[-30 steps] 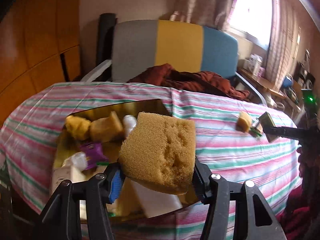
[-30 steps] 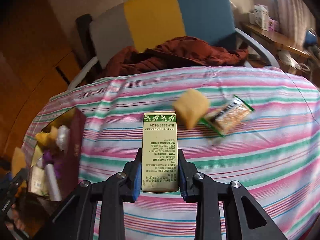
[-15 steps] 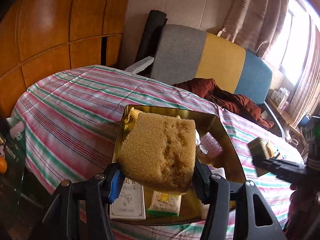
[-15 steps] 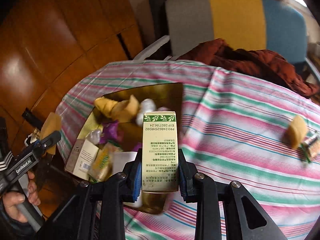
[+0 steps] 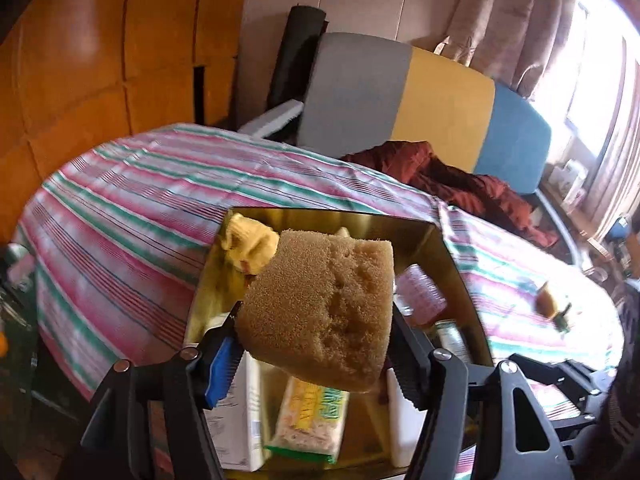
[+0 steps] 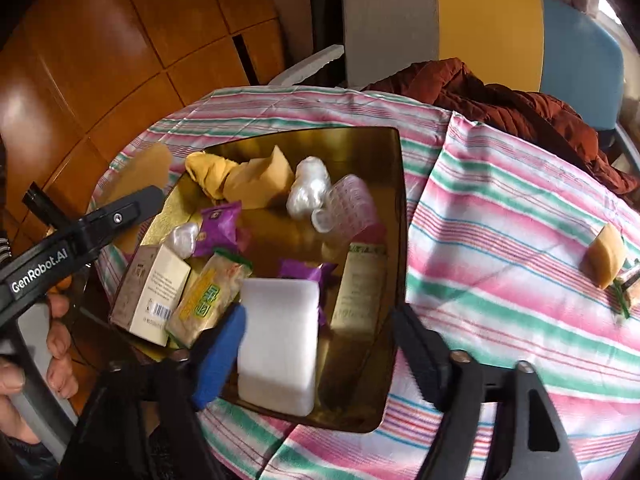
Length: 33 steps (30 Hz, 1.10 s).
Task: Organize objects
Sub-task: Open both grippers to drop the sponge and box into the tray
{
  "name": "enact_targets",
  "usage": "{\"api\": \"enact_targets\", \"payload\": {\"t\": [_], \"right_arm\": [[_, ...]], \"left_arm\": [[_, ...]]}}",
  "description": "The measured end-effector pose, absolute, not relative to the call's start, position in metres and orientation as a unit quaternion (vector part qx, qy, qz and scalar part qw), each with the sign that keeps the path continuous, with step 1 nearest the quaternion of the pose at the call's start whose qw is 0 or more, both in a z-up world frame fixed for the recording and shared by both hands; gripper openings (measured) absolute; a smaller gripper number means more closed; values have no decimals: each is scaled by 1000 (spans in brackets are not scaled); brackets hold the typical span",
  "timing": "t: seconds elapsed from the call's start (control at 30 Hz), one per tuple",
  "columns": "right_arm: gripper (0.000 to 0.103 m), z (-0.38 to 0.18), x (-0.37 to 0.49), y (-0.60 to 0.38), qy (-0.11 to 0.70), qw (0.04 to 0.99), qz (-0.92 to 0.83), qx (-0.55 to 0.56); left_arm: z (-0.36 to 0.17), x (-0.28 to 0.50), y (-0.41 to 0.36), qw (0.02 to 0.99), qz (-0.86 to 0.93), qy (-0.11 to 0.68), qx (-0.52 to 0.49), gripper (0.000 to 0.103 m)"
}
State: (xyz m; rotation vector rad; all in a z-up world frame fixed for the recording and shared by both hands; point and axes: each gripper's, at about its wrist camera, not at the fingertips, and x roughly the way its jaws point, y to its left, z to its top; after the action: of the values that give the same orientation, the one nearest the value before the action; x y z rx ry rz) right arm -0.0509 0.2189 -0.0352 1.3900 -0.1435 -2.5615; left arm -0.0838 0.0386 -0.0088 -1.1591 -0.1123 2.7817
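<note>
My left gripper is shut on a big tan sponge and holds it above the near part of the gold tray. My right gripper is open and empty above the tray's near right corner. The green-and-cream box lies inside the tray along its right wall. The tray also holds a white foam block, a cracker pack, purple wrappers, a pink roller and a yellow cloth.
A small tan sponge and a snack bar lie on the striped tablecloth at the right. A grey, yellow and blue chair with a red jacket stands behind the table. The left gripper's arm reaches in from the left.
My right gripper has opened and let go of the green-and-cream box, which now lies in the tray. My left gripper still holds the sponge over the tray.
</note>
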Motion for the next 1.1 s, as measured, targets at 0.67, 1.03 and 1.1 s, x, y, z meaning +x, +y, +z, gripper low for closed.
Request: {"api": "enact_targets", "payload": {"t": [0.67,1.03,1.1], "right_arm": [[94,-22,-24,215,-52,85,-892,441],[101,-11,-12,207,-11,46,-914,404],[102,-9,-10,208,-7,35,-917,397]], "left_arm": [[5,-47,37,54,933,-14,-356,83],[0,-27,26,33,933,-18,-358,83],[-2,-25,25,29,933,-21,-358,83]]}}
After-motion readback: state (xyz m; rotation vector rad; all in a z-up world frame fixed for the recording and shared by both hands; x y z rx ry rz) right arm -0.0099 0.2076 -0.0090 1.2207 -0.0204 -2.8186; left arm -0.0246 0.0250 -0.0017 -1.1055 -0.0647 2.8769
